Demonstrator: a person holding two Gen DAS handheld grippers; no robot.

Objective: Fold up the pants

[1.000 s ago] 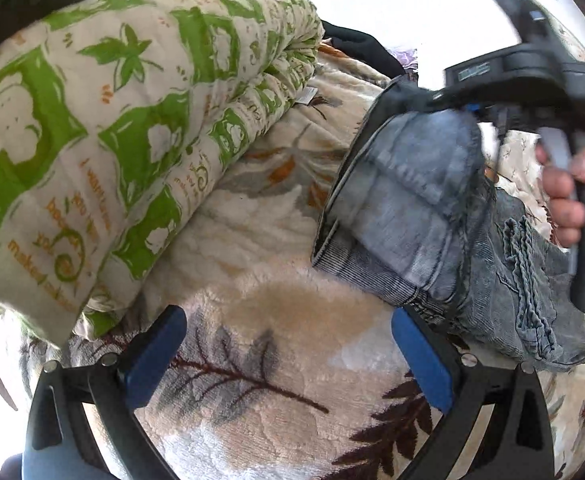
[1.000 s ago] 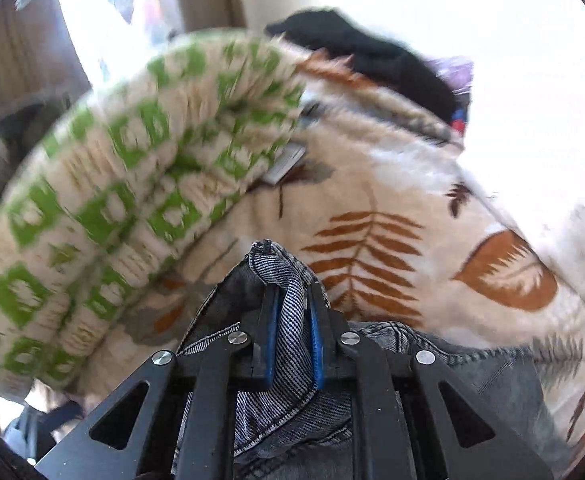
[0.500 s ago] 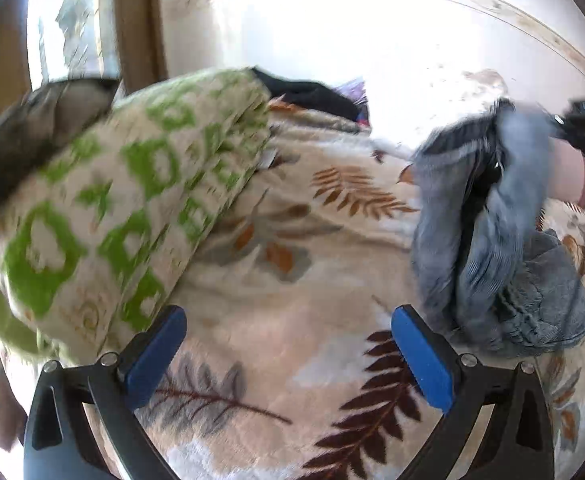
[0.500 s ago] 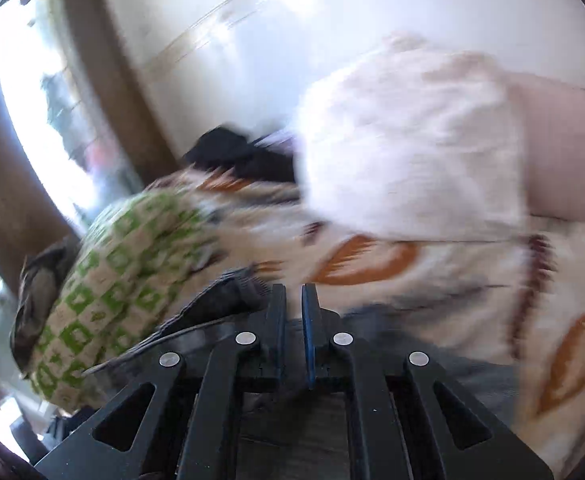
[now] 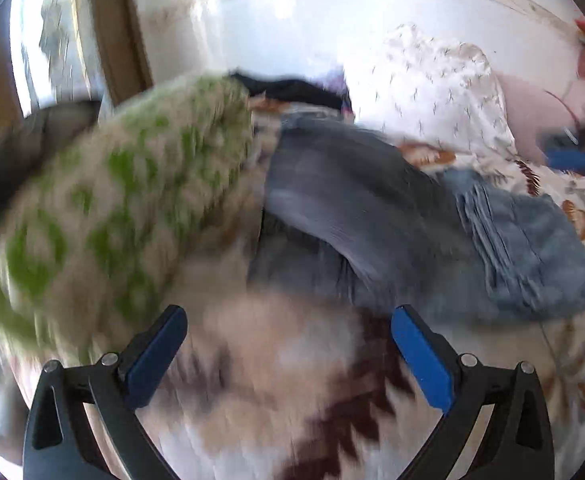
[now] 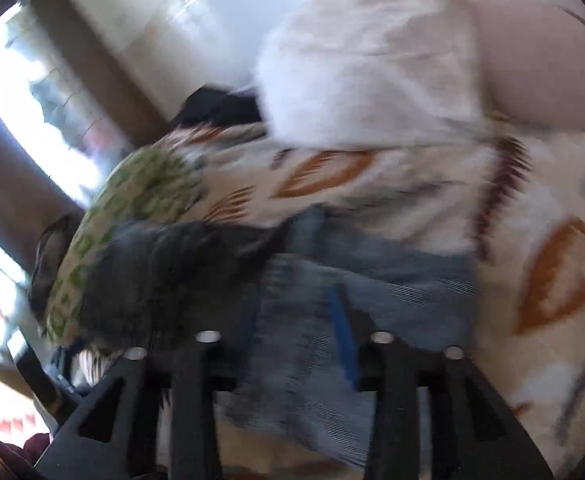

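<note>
While the pants [image 5: 392, 216] lie in a heap on the bed [image 5: 252, 364], past the left hand-held gripper [image 5: 288, 360] and a bit to its right, their long side runs from the green patterned blanket [image 5: 132, 200] toward the right edge of the bed. The left hand-held gripper hovers with its jaws wide apart and nothing between them. The right hand-held gripper [image 6: 292, 332] is right over the pants [image 6: 332, 320] and nearer to them. Its jaws have just been opening, and denim shows between them, but the pads do not seem to press on it. A second ago this gripper pinched a fold of the pants and held it up; now the pants are down on the bed.
</note>
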